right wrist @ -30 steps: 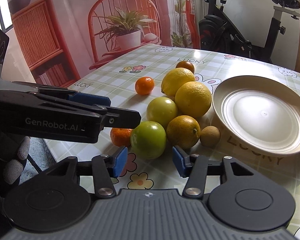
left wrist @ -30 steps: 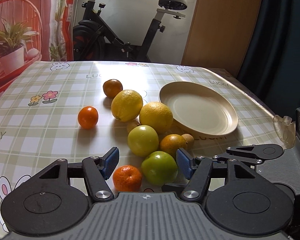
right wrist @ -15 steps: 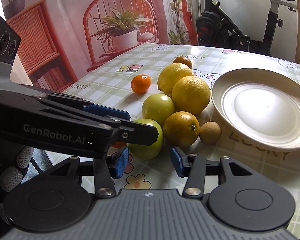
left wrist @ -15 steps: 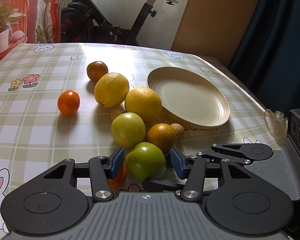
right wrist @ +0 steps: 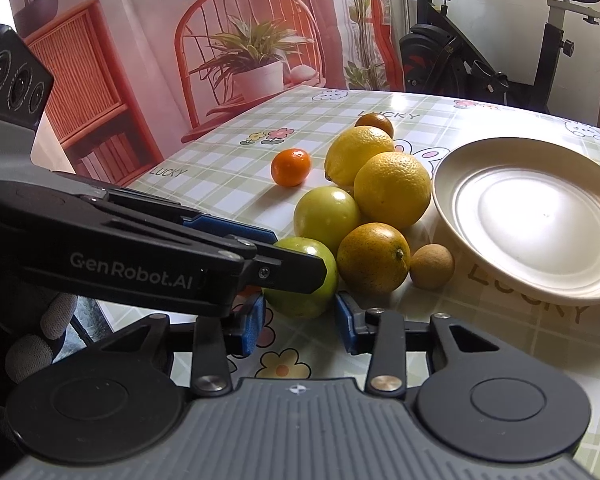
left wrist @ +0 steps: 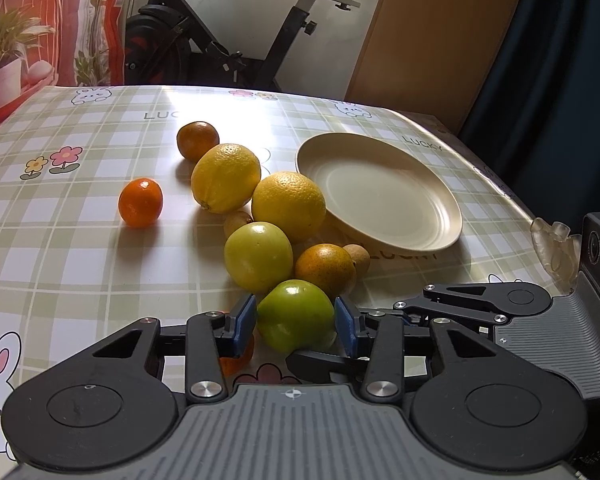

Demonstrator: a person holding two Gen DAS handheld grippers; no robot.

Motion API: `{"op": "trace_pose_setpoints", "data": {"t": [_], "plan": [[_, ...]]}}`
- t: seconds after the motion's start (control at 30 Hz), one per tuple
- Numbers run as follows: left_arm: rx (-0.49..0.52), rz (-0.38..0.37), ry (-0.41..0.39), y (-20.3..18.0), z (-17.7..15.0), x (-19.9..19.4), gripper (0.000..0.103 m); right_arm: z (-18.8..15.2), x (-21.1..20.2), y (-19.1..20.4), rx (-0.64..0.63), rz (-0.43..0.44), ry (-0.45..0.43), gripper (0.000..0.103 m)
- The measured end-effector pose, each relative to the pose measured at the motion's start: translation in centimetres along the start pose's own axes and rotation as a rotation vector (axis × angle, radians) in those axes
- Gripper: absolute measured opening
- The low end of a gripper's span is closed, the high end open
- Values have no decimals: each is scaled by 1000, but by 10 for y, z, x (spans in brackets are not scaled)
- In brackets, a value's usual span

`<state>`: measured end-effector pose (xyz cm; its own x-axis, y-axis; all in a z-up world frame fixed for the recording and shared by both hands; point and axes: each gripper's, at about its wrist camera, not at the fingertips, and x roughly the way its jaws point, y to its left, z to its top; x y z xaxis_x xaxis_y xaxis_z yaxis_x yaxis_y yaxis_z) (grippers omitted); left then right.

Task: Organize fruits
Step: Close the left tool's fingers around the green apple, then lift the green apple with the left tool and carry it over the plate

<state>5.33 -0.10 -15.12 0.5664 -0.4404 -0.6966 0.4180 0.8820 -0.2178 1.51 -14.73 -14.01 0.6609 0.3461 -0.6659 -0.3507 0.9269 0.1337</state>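
Note:
My left gripper [left wrist: 295, 324] is shut on a green apple [left wrist: 296, 314], its blue pads against both sides; the apple still rests on the table. The apple also shows in the right wrist view [right wrist: 306, 276], partly hidden by the left gripper's finger [right wrist: 276, 268]. My right gripper [right wrist: 300, 326] is open and empty just in front of that apple. A pile of fruit lies beside it: a yellow-green apple [left wrist: 258, 256], an orange [left wrist: 325, 268], two big yellow citrus [left wrist: 225, 177] [left wrist: 288, 205]. An empty cream plate [left wrist: 380, 192] sits to the right.
A small mandarin [left wrist: 140, 202] and a dark orange [left wrist: 197, 140] lie apart to the left and back. A small brown fruit [left wrist: 358, 258] sits by the plate's rim. Another mandarin [left wrist: 236, 356] is half hidden under my left finger. An exercise bike stands beyond the table.
My left gripper has moved forward and right around the green apple and closed its pads onto it. My right gripper has edged closer to the same apple, still open.

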Motion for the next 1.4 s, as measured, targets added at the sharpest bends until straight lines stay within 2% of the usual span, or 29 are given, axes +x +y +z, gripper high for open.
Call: {"op": "trace_pose_setpoints", "data": {"t": [0.3,0.7,1.0,1.4], "plan": [[-5,-18,15,-4,-3,1,45,0,-4,0,2,-4,11,40],[33,-34,-2,-12,-6,4,45,-3,-4,-9,53,-24,12,46],[39,-40,-8,-14,-6,1,45,-5,-5,-9,44,-33,12,46],[124,-49,-50,-34,6,-9,45,0,-25,-6,35,-65,-54,45]]}}
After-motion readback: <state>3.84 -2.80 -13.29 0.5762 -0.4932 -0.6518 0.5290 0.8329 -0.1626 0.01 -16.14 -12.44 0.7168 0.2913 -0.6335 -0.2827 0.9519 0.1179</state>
